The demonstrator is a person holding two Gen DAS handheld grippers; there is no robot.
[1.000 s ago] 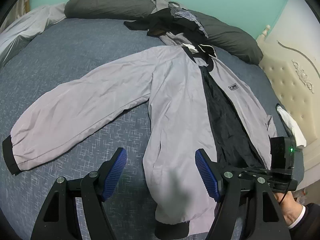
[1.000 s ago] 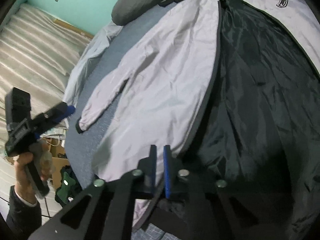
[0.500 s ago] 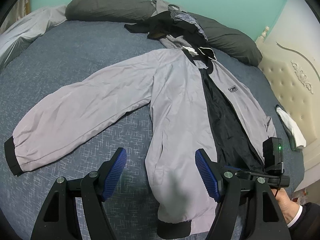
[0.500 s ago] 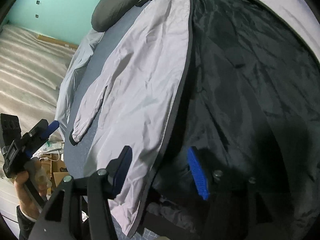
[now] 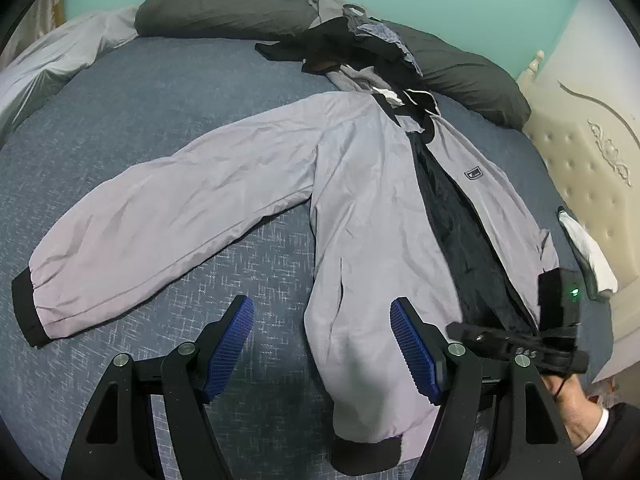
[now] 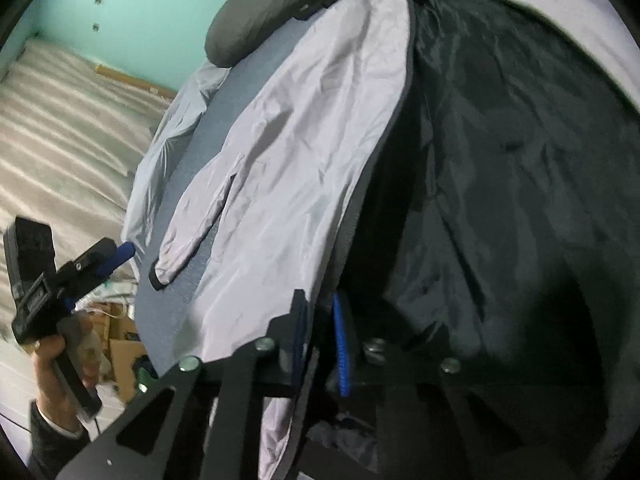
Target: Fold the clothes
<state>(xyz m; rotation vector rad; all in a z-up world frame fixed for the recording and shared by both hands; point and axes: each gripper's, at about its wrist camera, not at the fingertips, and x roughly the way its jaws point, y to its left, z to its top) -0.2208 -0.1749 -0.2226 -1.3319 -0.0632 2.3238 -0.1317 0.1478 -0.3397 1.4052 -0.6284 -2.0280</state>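
The left gripper (image 5: 322, 344) hangs wide open over the blue bed (image 5: 140, 120), its right finger above the grey jacket (image 5: 360, 208). The right gripper (image 6: 320, 344) pinches the jacket's front edge near the hem. Farther off, dark pillows (image 5: 224, 12) lie by the wall.

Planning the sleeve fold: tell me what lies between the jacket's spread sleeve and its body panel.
In the left wrist view, only bare blue bedspread fills the wedge between the sleeve and the jacket body.
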